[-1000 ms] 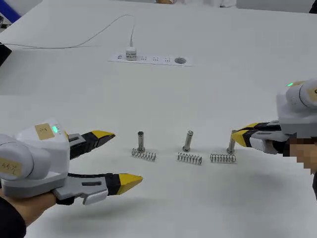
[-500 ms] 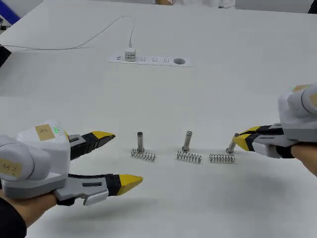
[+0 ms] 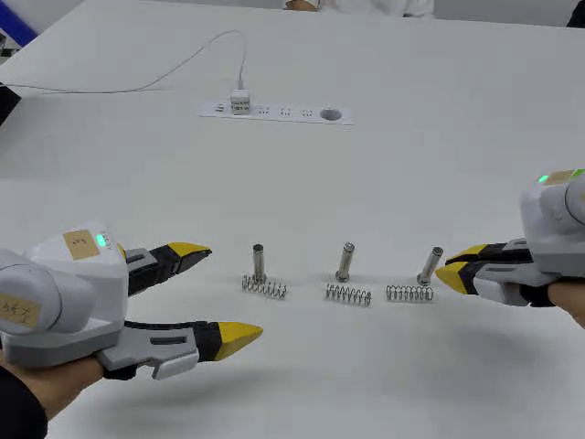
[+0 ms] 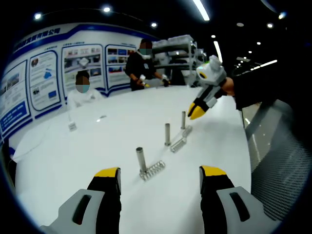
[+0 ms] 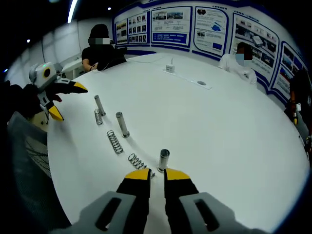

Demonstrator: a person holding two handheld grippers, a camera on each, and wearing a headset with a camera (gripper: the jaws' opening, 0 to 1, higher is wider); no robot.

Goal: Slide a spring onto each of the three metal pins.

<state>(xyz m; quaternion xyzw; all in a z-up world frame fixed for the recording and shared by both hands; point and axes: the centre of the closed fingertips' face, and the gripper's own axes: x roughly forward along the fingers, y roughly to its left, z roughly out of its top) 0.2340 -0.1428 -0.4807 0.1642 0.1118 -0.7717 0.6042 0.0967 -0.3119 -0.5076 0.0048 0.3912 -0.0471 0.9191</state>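
Three metal pins stand upright in a row on the white table: left (image 3: 259,262), middle (image 3: 345,261) and right (image 3: 430,264). A spring lies flat in front of each: (image 3: 264,287), (image 3: 349,294), (image 3: 409,293). My left gripper (image 3: 215,293) is open and holds nothing, a short way left of the left pin (image 4: 141,159). My right gripper (image 3: 452,274) is just right of the right pin (image 5: 164,160), its jaws almost together with nothing between them. The nearest spring (image 5: 139,162) lies just beyond its left fingertip (image 5: 139,175).
A white power strip (image 3: 274,111) with a plugged-in adapter (image 3: 240,99) and a cable lies at the back of the table. People sit and stand at the far side of the table (image 4: 58,146). The table edge (image 5: 53,161) runs close to the springs.
My right gripper has drawn back to the right, away from the top of the right pin. The left gripper, pins and springs have stayed put.
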